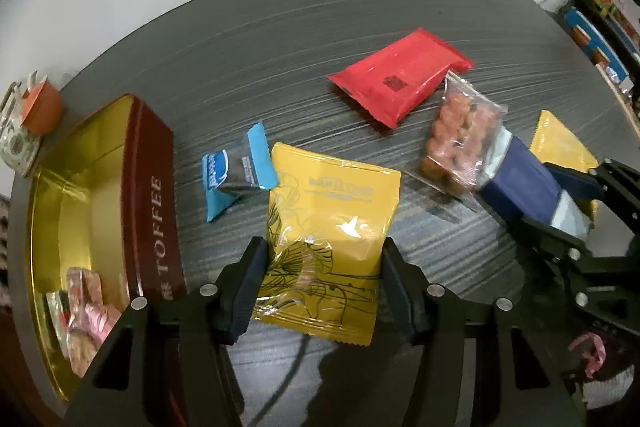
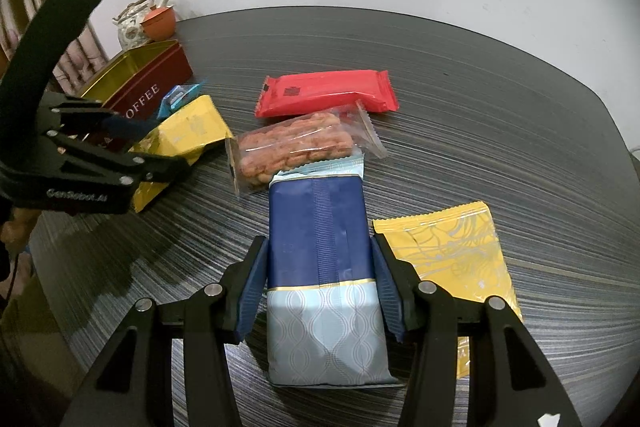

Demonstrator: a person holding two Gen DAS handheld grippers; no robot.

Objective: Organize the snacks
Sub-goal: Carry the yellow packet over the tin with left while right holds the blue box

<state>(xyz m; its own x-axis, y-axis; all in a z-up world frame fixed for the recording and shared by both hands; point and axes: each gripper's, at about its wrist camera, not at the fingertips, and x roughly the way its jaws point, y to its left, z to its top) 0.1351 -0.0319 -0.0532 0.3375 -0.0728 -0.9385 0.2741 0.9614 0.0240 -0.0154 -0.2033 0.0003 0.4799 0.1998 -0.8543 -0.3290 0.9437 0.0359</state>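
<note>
My left gripper is shut on a yellow snack packet, pads pressing its two side edges, near end raised off the dark table. Left of it stands an open maroon toffee tin with gold lining, holding a few pink wrapped snacks. A small blue wrapper lies between tin and packet. My right gripper is shut on a navy and pale blue packet. Beyond it lie a clear bag of orange-brown snacks and a red packet. A second yellow packet lies to its right.
A patterned teapot and an orange cup stand at the table's far left corner behind the tin. A white wall runs behind the table. Shelves with coloured boxes stand off the right side.
</note>
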